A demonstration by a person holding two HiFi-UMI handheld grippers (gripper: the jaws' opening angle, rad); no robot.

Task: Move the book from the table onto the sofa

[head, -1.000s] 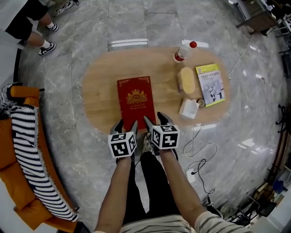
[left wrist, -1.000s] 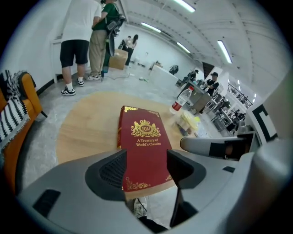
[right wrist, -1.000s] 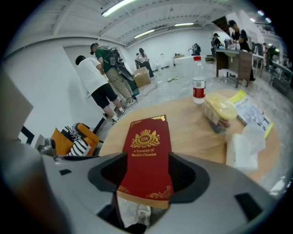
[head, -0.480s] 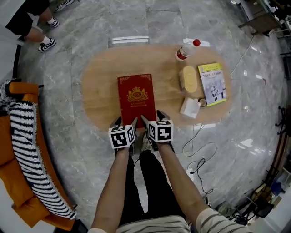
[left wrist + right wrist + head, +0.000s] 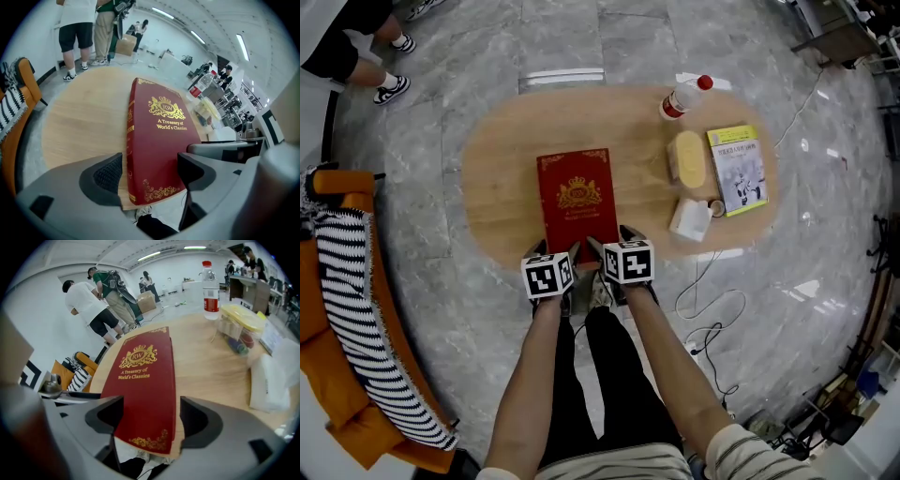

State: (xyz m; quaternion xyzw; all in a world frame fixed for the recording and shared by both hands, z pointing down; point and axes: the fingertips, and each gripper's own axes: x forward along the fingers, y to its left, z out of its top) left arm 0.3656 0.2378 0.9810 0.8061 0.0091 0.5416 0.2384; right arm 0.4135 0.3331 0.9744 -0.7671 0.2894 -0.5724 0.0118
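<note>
Your red book (image 5: 575, 204), gold-crested, lies flat at the bench's (image 5: 502, 178) near edge. Your left tool (image 5: 555, 250) and right tool (image 5: 611, 240) are opening, astride its near corners without pressing.

Grey marble floor (image 5: 422, 216); white walls; ceiling strip lights (image 5: 243, 46)

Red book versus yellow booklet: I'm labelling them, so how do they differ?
The red book is larger than the yellow booklet. The red book bears a gold crest; the yellow booklet a pale picture. Red book at the near edge, yellow booklet at the right end. Both lie flat on the table.
</note>
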